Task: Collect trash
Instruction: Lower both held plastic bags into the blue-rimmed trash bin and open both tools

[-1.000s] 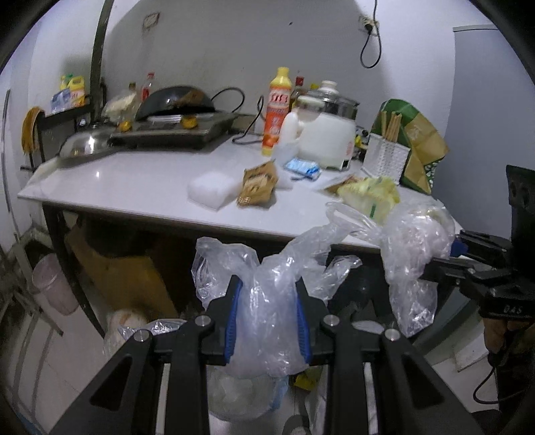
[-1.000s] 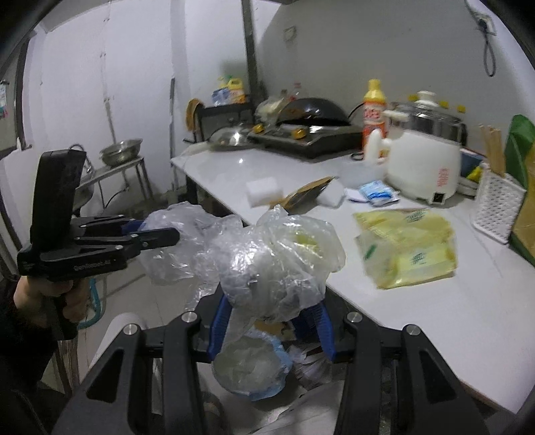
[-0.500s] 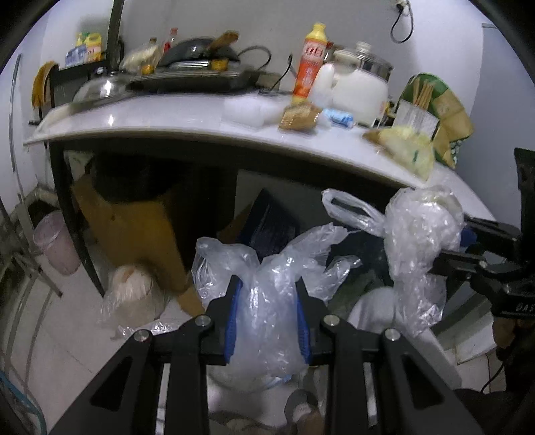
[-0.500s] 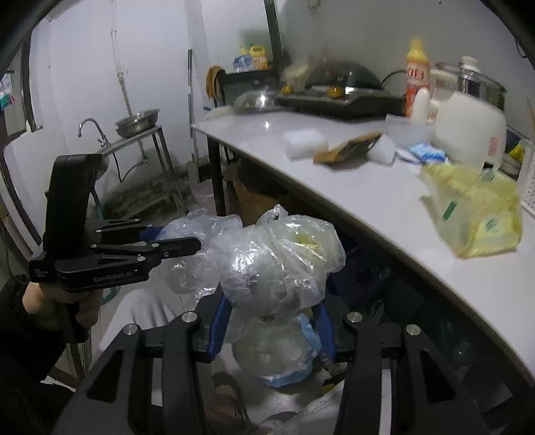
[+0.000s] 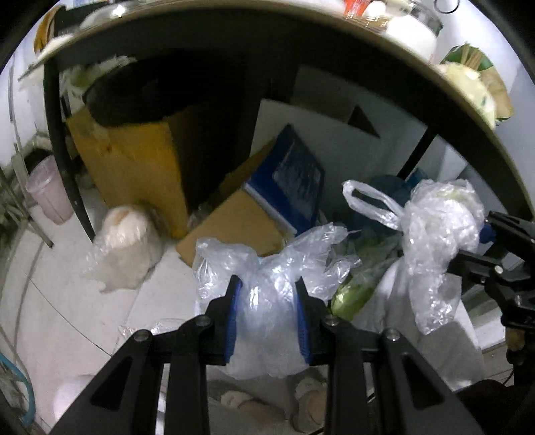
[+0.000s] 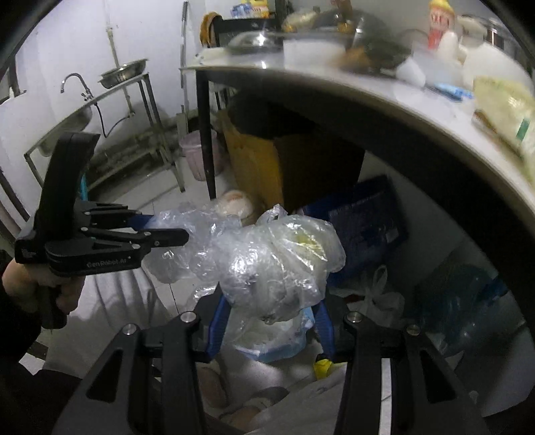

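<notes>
Plastic bag (image 5: 267,301) hiding pads; blurred tabletop (image 6: 367,87)

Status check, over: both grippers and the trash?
Left gripper shut on clear plastic bag. Right gripper shut on crumpled bag bundle. Cardboard box beyond.

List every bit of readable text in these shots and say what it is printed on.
"GenRobot.AI": on the side of the left gripper, right wrist view; last letters soft.
Orange bottle label on the counter: blurred, unreadable.
Yellow packet print: blurred, unreadable.
Blue box under the counter: no legible print.
</notes>
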`<state>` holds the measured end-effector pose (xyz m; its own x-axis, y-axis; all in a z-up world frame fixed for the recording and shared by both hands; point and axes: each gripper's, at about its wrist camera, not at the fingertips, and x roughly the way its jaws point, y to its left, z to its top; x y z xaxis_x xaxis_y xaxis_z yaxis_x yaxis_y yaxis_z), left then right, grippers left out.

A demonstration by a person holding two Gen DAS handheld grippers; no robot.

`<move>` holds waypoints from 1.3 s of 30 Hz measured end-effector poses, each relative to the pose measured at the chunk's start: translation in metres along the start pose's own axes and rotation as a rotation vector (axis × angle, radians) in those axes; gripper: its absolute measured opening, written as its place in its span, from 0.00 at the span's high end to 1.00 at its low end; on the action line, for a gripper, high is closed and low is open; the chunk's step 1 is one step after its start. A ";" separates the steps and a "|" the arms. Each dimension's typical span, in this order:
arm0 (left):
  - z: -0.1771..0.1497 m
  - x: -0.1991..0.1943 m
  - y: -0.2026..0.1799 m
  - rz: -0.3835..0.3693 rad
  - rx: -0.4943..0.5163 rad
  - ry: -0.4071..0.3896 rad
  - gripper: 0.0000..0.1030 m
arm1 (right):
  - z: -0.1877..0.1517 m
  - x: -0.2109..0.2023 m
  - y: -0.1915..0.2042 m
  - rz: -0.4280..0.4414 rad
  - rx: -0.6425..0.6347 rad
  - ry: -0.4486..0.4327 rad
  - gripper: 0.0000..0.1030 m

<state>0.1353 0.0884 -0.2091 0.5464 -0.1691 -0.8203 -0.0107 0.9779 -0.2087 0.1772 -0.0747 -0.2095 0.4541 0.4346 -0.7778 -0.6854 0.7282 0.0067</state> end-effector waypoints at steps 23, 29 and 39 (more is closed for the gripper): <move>-0.015 0.118 0.016 -0.008 -0.096 0.189 0.31 | -0.028 0.100 -0.047 -0.036 0.072 0.159 0.58; -0.020 0.118 0.028 -0.003 -0.138 0.196 0.30 | -0.026 0.115 -0.047 -0.040 0.066 0.193 0.58; -0.018 0.082 0.065 0.050 -0.210 0.116 0.30 | -0.018 0.162 -0.020 0.010 0.032 0.264 0.58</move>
<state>0.1642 0.1363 -0.2993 0.4408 -0.1461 -0.8856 -0.2161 0.9404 -0.2627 0.2540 -0.0280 -0.3468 0.2806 0.2914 -0.9145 -0.6686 0.7430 0.0316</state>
